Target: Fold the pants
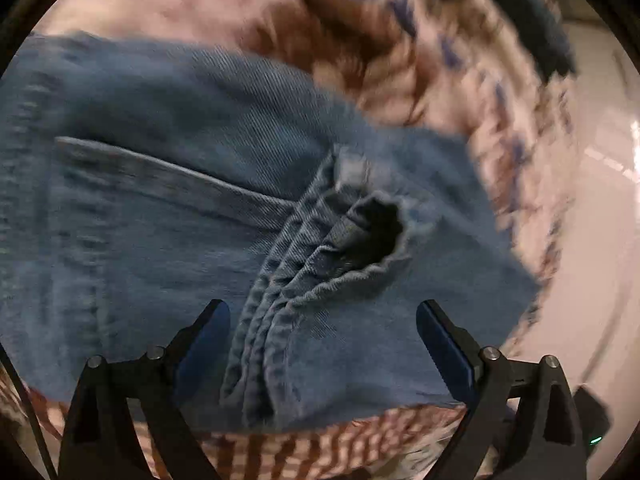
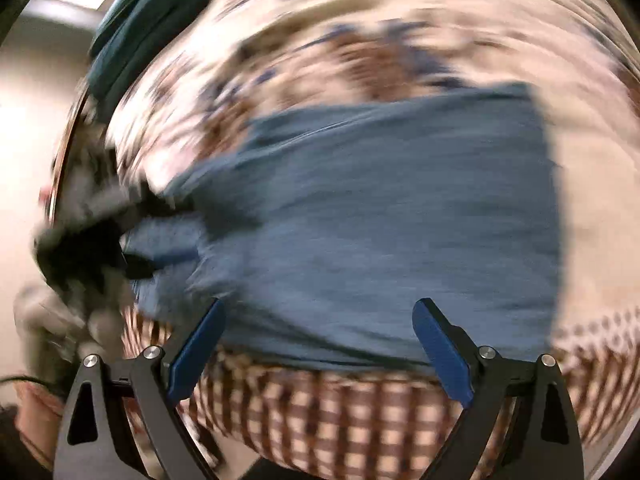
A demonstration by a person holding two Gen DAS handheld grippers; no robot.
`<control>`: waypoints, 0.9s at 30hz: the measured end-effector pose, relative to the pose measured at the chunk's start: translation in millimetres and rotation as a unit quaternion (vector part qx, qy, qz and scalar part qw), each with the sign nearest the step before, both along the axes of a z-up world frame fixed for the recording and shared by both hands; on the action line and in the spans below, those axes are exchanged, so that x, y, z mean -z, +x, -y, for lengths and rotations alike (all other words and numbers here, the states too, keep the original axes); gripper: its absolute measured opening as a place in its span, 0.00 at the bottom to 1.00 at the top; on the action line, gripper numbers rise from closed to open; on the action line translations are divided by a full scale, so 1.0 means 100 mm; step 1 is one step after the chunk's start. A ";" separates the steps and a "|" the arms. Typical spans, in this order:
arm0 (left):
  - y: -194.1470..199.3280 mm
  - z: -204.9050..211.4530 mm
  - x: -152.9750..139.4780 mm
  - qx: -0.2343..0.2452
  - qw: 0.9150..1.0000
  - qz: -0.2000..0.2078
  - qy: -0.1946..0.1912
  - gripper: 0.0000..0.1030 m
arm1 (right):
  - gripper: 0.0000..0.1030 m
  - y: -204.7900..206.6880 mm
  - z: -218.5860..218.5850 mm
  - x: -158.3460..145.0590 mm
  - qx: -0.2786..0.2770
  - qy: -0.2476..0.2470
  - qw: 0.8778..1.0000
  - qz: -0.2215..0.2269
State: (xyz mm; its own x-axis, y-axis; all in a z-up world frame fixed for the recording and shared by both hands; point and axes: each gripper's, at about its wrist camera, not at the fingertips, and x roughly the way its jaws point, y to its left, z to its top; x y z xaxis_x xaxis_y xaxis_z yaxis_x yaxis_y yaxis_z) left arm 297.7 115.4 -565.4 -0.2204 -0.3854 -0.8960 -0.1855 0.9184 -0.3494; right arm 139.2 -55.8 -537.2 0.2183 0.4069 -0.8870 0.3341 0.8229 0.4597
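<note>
Denim pants [image 2: 380, 216], folded, long axis seemingly left-right

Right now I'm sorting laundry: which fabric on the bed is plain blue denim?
The jeans, solid blue with stitched seams, lying on top. The bedcover is floral and the cloth at the near edge is brown-checked.

A bed covered by a patterned bedspread [image 1: 400, 60], cream with brown and blue floral blotches, and a brown-and-cream checked band [image 2: 340, 412] along its near edge. Folded blue denim pants [image 1: 180, 200] lie flat directly on it, hems bunched together. Dark teal cushions [image 2: 152, 12] rest at the far edge.
</note>
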 end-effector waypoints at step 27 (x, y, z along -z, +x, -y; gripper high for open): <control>-0.56 -0.19 -0.17 -0.028 0.999 0.000 -0.028 0.67 | 0.84 -0.88 0.86 0.56 0.265 0.163 0.942 -0.124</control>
State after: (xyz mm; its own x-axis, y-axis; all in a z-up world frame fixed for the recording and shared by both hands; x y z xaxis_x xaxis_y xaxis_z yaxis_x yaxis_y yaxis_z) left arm 241.3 134.9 -548.3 -0.1967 -0.4467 -0.8728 -0.2349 0.8857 -0.4004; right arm 51.5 -141.9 -593.0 0.2695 0.5581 -0.7848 0.7888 0.3395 0.5124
